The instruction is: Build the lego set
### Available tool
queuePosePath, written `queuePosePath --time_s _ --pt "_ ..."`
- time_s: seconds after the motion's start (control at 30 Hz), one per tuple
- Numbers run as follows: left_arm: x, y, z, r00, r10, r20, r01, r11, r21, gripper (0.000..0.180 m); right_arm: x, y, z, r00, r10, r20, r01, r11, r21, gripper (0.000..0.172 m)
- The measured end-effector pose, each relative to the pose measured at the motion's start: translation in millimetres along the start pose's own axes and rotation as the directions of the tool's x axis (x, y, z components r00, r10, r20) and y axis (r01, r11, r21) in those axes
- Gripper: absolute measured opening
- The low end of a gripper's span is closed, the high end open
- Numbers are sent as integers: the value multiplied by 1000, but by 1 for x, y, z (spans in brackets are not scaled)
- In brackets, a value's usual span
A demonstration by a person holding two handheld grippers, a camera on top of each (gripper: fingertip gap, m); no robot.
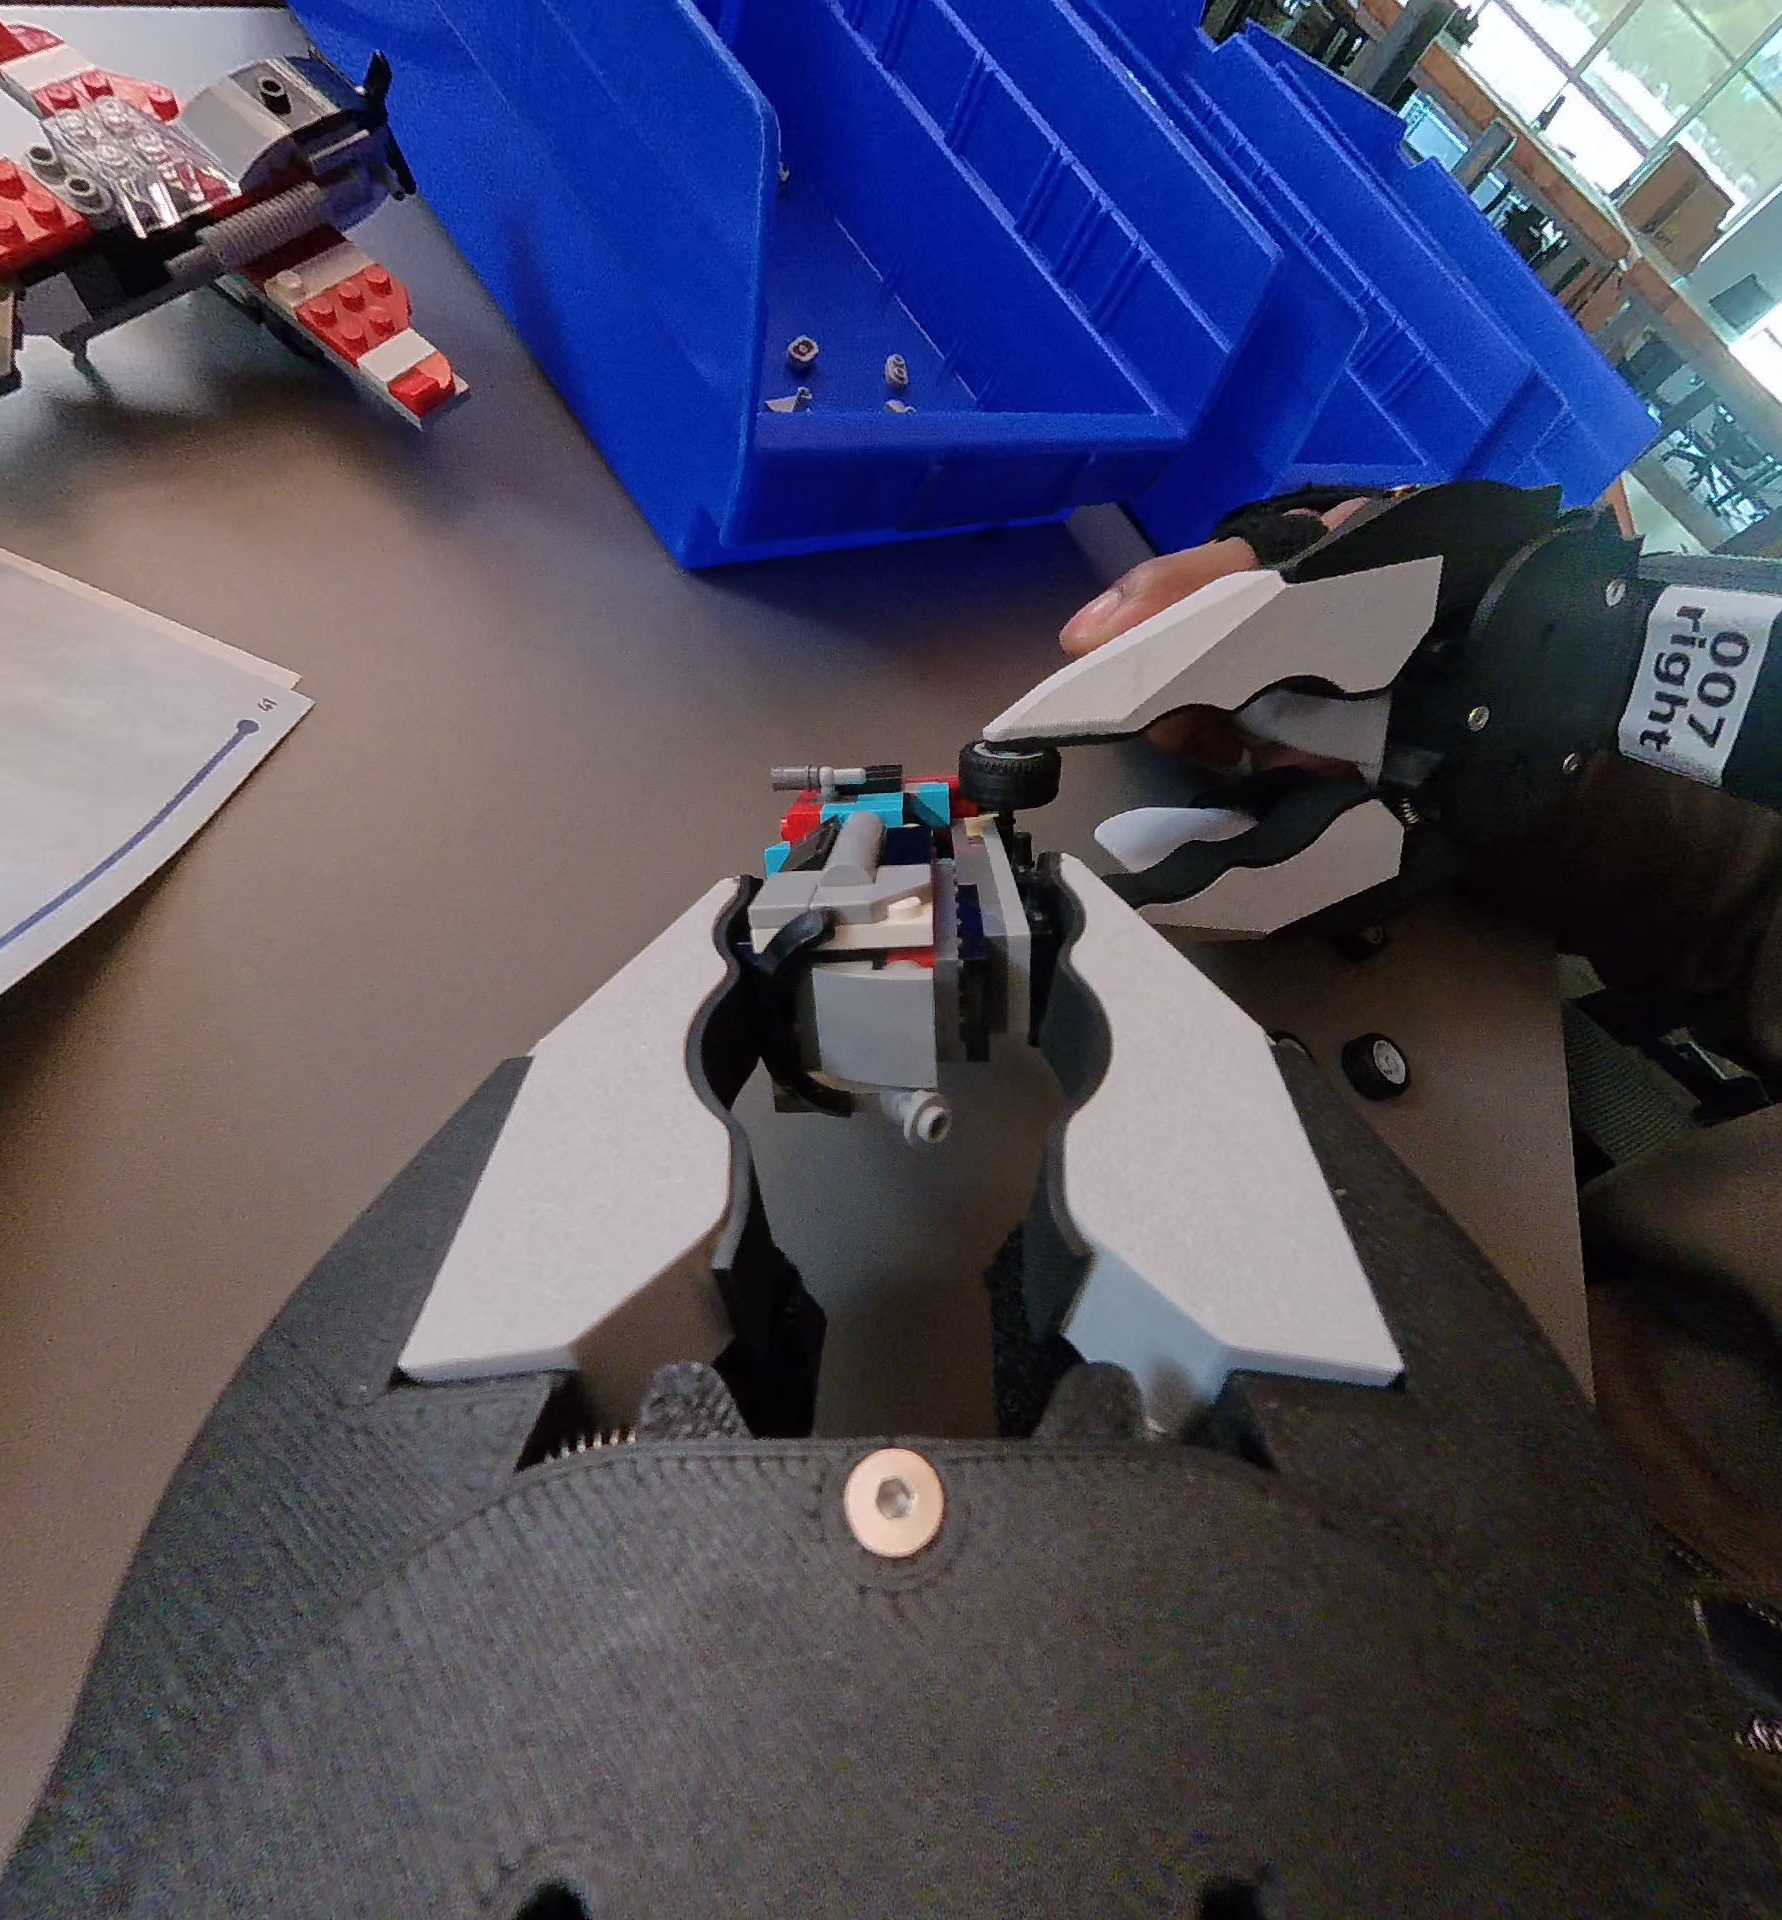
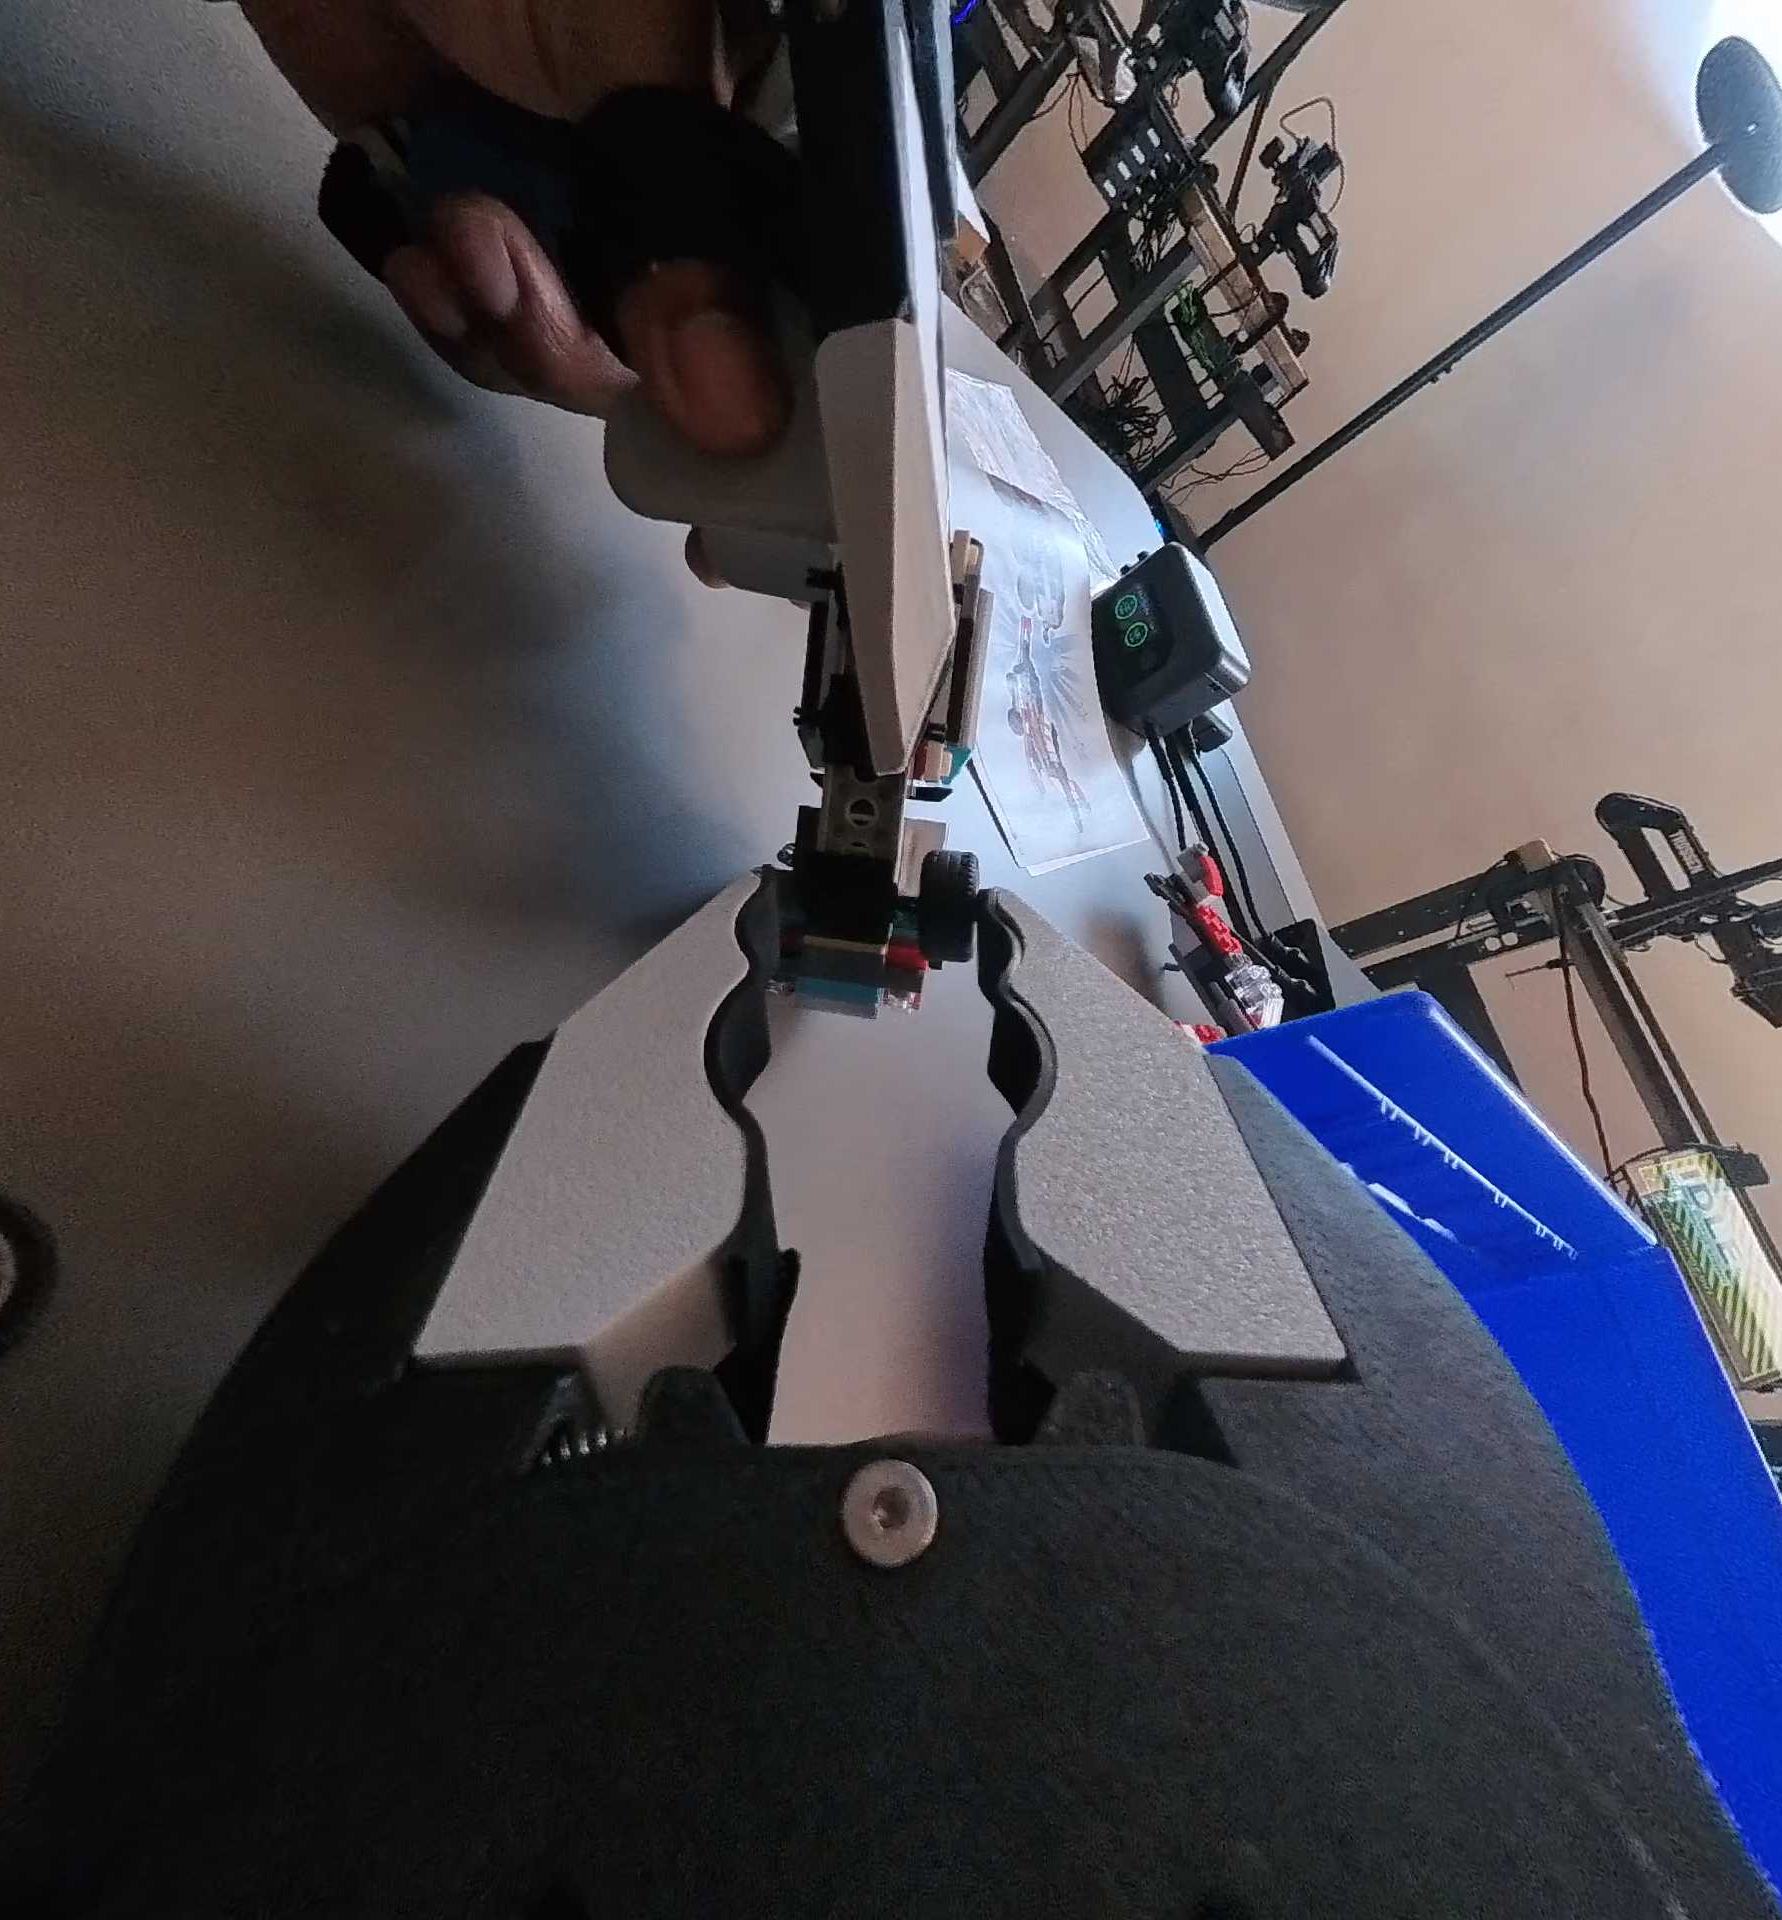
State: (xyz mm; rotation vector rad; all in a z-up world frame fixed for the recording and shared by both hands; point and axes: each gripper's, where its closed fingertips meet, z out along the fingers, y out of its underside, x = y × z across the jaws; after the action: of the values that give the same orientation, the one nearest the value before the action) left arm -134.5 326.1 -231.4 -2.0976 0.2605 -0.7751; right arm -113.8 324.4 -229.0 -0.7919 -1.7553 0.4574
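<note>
My left gripper [image 1: 897, 904] is shut on a small brick-built vehicle [image 1: 866, 997] in grey, white, teal and red, and holds it just above the dark table [image 1: 451, 623]. A small black wheel [image 1: 1009, 774] sits on the vehicle's far end. My right gripper [image 1: 1053, 790] comes in from the right. Its upper finger [image 1: 1126, 675] rests on the wheel and its lower finger [image 1: 1230, 873] stands off the vehicle. In the right wheel-side view the right gripper [image 2: 876, 925] straddles the vehicle's end [image 2: 845, 956] and the wheel [image 2: 954, 914]. The left gripper's finger [image 2: 887, 582] shows beyond.
Blue bins [image 1: 866, 312] with a few tiny parts stand at the back. A red and grey brick plane [image 1: 170, 218] sits far left and an instruction booklet [image 1: 56, 748] lies on the left. A loose wheel [image 1: 1375, 1065] lies on the right. A grey device with cables [image 2: 1167, 644] is near the table edge. Both grippers' tips are close together, under 4 cm apart.
</note>
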Motion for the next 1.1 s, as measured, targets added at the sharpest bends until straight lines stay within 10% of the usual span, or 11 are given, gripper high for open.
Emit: queuePosePath --time_s 1.1 --pt "1 0 1 1000 -11 -3 11 1000 1 56 0 1 3 999 -34 -12 34 999 -19 39"
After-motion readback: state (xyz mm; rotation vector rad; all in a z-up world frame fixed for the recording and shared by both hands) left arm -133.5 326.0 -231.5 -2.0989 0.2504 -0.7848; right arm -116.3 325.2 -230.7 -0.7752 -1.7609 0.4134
